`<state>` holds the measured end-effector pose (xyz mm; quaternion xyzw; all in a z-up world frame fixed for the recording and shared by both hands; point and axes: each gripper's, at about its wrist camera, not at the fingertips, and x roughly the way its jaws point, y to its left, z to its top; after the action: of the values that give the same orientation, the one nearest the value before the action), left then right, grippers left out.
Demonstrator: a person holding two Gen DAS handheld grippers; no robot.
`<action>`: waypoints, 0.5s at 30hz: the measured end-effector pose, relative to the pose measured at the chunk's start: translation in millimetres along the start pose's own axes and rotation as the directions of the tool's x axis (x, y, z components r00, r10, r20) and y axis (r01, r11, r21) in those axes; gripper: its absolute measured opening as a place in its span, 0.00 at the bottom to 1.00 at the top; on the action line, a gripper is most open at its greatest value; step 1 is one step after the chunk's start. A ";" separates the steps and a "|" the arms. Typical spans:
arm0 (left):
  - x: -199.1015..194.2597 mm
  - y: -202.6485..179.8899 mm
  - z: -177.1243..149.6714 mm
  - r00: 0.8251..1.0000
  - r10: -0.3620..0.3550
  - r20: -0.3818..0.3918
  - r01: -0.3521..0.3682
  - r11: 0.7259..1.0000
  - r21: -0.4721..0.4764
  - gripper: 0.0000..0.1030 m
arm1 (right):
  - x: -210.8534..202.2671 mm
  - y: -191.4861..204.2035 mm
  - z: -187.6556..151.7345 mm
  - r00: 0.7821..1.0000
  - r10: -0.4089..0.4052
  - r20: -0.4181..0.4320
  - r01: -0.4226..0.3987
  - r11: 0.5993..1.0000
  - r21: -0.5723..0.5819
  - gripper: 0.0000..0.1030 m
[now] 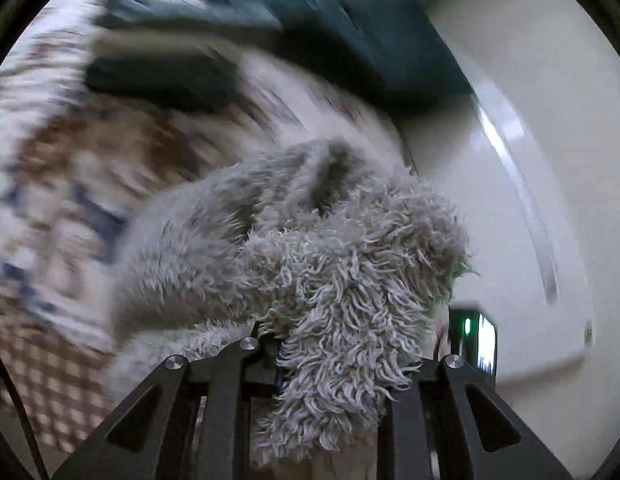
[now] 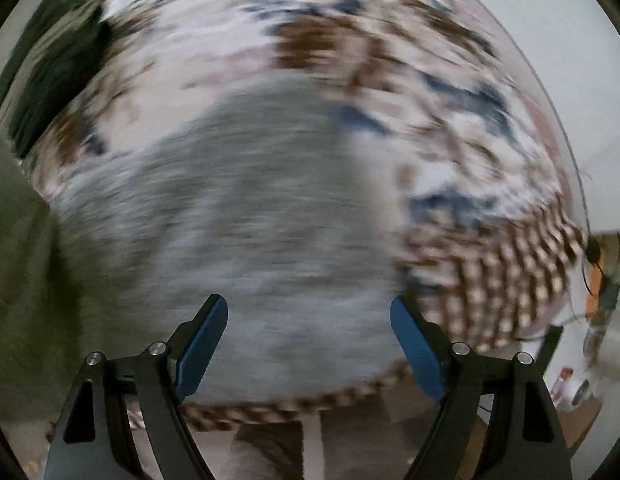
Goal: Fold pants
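Between the fingers of our left gripper [image 1: 330, 344] a thick fold of the shaggy grey pants [image 1: 310, 240] is clamped, and the fleece bunches up over the fingers so that we cannot see their tips. From there the rest of the pants trails down toward the patterned cover [image 1: 70, 168], a cloth of white, brown and blue with a brown check border. A dark teal shape [image 1: 310, 20] lies blurred at the far side, and a white wall [image 1: 550, 120] stands to the right.

In the right wrist view, our right gripper [image 2: 308, 344] hangs over the pants [image 2: 250, 208], which spread flat on the cover [image 2: 430, 80]. Its blue-padded fingers [image 2: 202, 352] stand wide apart with nothing between them. An olive cloth [image 2: 18, 260] fills the left edge. Both views are smeared, and we can read no label or writing anywhere.
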<state>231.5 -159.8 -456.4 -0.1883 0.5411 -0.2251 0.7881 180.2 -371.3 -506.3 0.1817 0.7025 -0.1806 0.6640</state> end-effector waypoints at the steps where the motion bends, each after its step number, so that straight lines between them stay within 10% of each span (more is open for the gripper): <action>1: 23.6 -14.1 -9.1 0.999 -0.008 -0.052 0.009 1.000 0.025 0.17 | 4.7 -11.6 0.4 1.000 -0.008 -0.008 0.008 1.000 0.018 0.83; 7: 115.1 -32.9 -31.6 0.948 0.101 -0.303 -0.092 0.995 0.046 0.26 | 35.3 -96.0 0.3 0.993 0.074 -0.091 -0.059 0.985 0.164 0.83; 9: 117.5 -31.9 -31.2 0.937 0.072 -0.343 -0.073 0.997 0.012 0.51 | 38.4 -114.4 0.9 0.986 0.144 -0.089 -0.122 0.969 0.216 0.83; 11: 107.7 -40.2 -20.7 0.941 0.069 -0.331 -0.066 0.998 0.020 0.90 | 38.3 -126.6 5.2 0.965 0.258 -0.053 -0.237 0.938 0.254 0.83; 15: 72.5 -61.4 1.9 0.972 0.104 -0.213 -0.086 0.992 0.090 0.99 | 30.0 -126.5 22.7 0.908 0.419 -0.007 -0.404 0.879 0.255 0.83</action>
<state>246.6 -251.0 -478.2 -0.1048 0.6230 -0.2278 0.7410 135.6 -492.0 -535.9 0.4137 0.6399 -0.1162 0.6371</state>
